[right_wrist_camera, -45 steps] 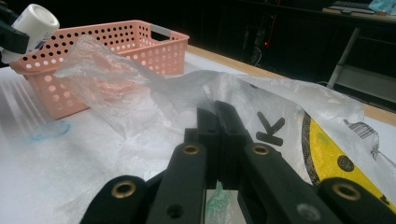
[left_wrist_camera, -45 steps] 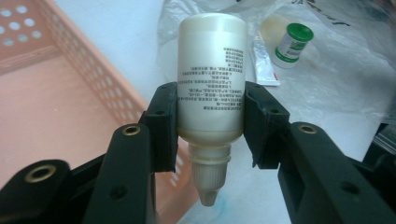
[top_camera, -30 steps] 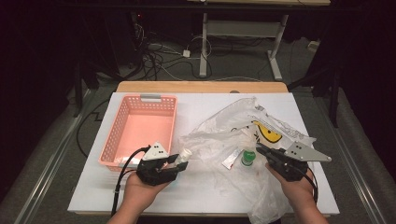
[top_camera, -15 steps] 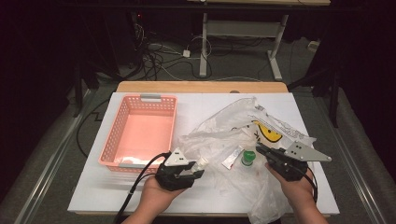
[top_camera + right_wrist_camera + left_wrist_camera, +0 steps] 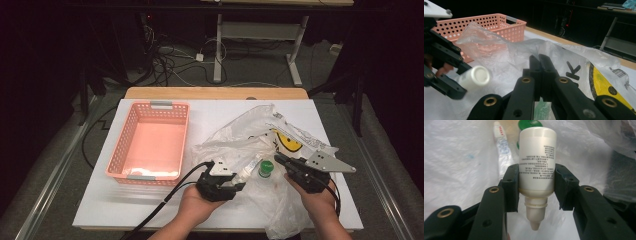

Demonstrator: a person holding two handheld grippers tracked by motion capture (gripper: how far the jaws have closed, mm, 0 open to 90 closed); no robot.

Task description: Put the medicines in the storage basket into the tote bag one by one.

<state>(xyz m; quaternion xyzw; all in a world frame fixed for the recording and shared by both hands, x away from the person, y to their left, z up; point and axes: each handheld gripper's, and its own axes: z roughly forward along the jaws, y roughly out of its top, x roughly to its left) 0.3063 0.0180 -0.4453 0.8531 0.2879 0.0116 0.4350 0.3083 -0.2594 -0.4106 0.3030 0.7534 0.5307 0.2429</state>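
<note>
Here: left gripper (image 5: pixel 536 187) clamps white bottle (image 5: pixel 537 162), nozzle toward camera | right gripper (image 5: pixel 541 75) jaws pressed together over plastic bag (image 5: pixel 250 135) | pink basket (image 5: pixel 150 145) beside.

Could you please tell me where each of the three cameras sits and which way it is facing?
High view: above the person's side, looking forward and down on the table; both hands and grippers enter from below.
Left gripper view: rides the left gripper, looking along its fingers clamped on a white bottle.
Right gripper view: rides the right gripper, facing the pink basket; its fingers are pressed together.
Shared: all three show the white bottle and the plastic bag.
</note>
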